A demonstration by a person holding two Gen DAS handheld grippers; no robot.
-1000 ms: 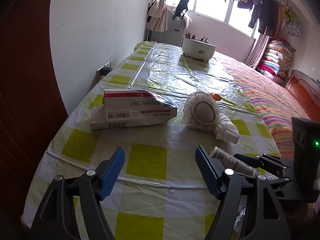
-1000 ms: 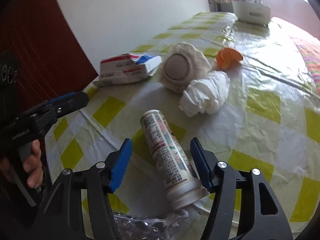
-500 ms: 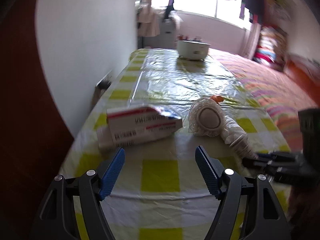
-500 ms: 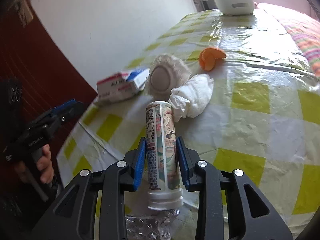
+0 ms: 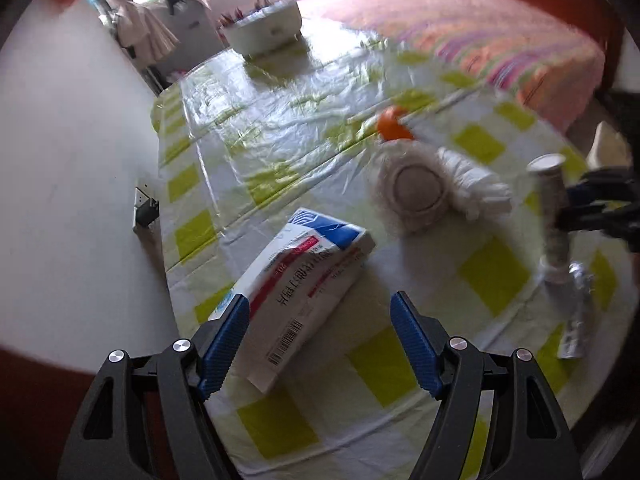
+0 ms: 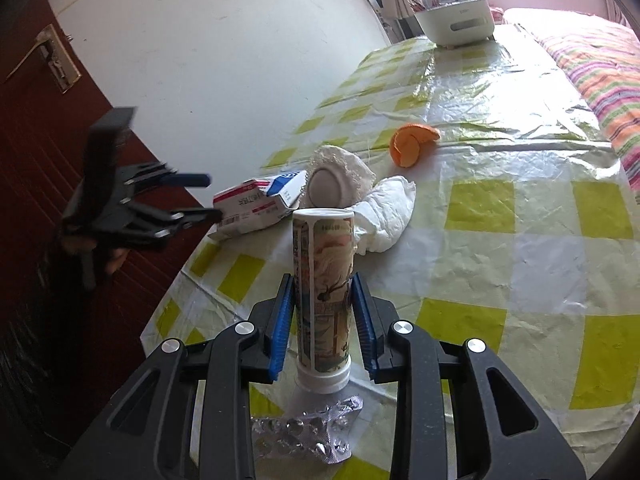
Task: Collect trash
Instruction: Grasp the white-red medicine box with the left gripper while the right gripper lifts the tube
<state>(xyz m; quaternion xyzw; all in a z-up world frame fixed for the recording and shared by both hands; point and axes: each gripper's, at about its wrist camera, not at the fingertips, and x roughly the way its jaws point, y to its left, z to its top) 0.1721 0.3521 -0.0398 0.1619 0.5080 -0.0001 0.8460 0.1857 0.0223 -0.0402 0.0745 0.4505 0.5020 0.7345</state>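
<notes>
My right gripper point(image 6: 323, 304) is shut on a printed plastic bottle point(image 6: 323, 280), its white cap toward me, raised off the checked tablecloth point(image 6: 520, 248). The same bottle point(image 5: 554, 208) shows at the right edge of the left wrist view. My left gripper point(image 5: 320, 336) is open, rolled and hovering just above a red-and-white medicine box point(image 5: 304, 280), whose near end lies between the fingers without touching them. Beyond the box lie a foam fruit net around a round lump point(image 5: 412, 192), a crumpled white tissue point(image 6: 384, 212) and an orange peel point(image 6: 412, 142).
An empty foil blister pack point(image 6: 308, 436) lies at the table's near edge under the bottle. A white bowl-like appliance point(image 6: 456, 24) stands at the far end. White wall with a socket point(image 5: 145, 210) runs along the left; a striped bed point(image 6: 600, 72) is at the right.
My right gripper closed on the bottle lying on the cloth and lifted it. My left gripper swung toward the medicine box and rolled, so the box now sits between its fingers.
</notes>
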